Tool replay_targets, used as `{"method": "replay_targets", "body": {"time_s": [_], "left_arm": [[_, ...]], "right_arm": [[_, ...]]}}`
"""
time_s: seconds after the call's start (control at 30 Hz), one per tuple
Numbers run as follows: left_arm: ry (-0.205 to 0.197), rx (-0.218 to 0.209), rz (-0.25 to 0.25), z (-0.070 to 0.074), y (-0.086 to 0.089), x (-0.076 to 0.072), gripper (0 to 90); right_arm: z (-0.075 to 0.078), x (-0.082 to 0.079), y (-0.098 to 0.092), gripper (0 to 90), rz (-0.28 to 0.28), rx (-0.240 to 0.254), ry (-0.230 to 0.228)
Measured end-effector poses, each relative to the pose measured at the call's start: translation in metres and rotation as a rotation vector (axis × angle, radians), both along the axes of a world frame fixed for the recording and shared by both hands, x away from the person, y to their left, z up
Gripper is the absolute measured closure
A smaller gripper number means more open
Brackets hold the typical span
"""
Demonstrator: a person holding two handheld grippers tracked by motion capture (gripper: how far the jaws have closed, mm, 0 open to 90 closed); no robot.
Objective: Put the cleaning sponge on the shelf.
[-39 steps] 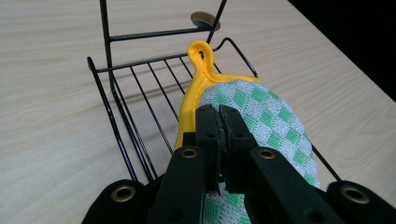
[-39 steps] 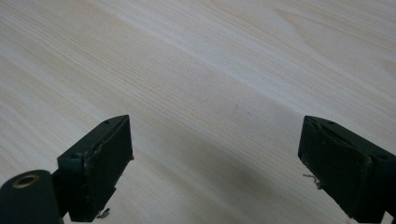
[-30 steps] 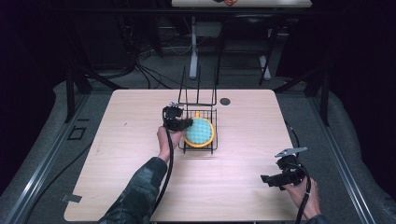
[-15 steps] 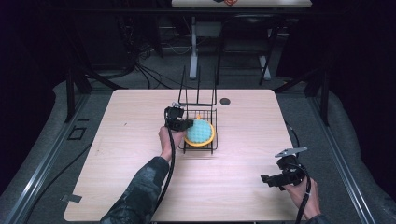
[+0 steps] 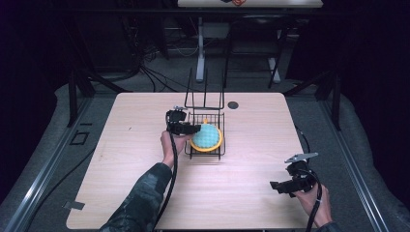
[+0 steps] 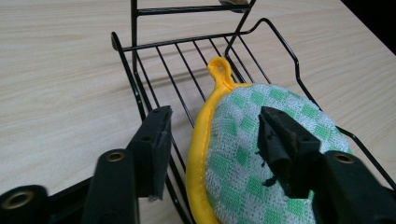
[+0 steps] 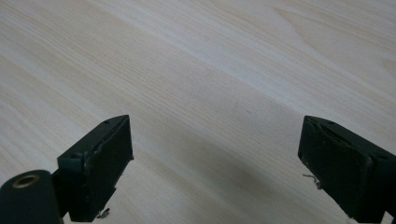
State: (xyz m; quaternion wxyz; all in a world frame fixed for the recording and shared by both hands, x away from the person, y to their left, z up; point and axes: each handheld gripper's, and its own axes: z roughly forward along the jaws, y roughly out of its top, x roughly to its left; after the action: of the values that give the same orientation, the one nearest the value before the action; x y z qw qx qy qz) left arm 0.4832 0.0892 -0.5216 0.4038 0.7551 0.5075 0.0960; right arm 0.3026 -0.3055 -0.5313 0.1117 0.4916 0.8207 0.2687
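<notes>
A round green-and-white checked pot holder (image 5: 207, 137) with a yellow rim and loop lies in a black wire rack (image 5: 189, 153) at the table's middle. My left gripper (image 5: 193, 129) sits at the rack's left side, and its jaws have just been opening. In the left gripper view the pot holder's (image 6: 243, 154) yellow edge stands between the spread jaws of the left gripper (image 6: 214, 119), with neither pad pressing on it. The rack's wires (image 6: 187, 44) run ahead. My right gripper (image 5: 275, 186) rests near the front right corner, open over bare wood (image 7: 215, 135).
The rack's tall wire back (image 5: 205, 94) rises behind the pot holder. A small dark round hole (image 5: 233, 105) sits in the wooden table (image 5: 135, 193) beyond the rack. Dark floor, cables and table legs surround the table.
The left gripper's jaws have opened off the pot holder's edge, and the pot holder stays lying in the rack. Neither hand has shifted.
</notes>
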Motion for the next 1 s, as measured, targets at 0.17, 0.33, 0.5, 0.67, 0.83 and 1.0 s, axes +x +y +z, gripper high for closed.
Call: {"method": "replay_targets", "body": {"time_s": [0.17,0.33,0.5,0.67,0.83,1.0], "left_arm": [[0.0,0.042,-0.01,0.008,0.01,-0.005,30.4],[-0.005,0.08,-0.011,0.015,0.019,-0.009,23.0],[-0.001,0.101,-0.009,0.022,0.032,-0.015,16.3],[-0.007,0.108,-0.008,0.028,0.043,-0.024,14.8],[-0.006,0.116,-0.021,0.038,0.054,-0.038,12.0],[-0.005,0.12,-0.037,0.046,0.061,-0.048,9.0]], "right_arm": [[0.001,0.0,0.0,9.6,-0.003,0.002,0.004],[0.001,0.0,-0.001,9.6,0.0,-0.003,-0.004],[0.001,-0.001,-0.001,9.7,0.002,-0.005,-0.007],[0.002,-0.001,-0.001,9.7,-0.002,-0.003,0.001],[0.003,-0.001,0.0,9.6,-0.007,0.004,-0.005],[0.003,-0.002,0.0,9.7,-0.01,0.01,-0.012]]}}
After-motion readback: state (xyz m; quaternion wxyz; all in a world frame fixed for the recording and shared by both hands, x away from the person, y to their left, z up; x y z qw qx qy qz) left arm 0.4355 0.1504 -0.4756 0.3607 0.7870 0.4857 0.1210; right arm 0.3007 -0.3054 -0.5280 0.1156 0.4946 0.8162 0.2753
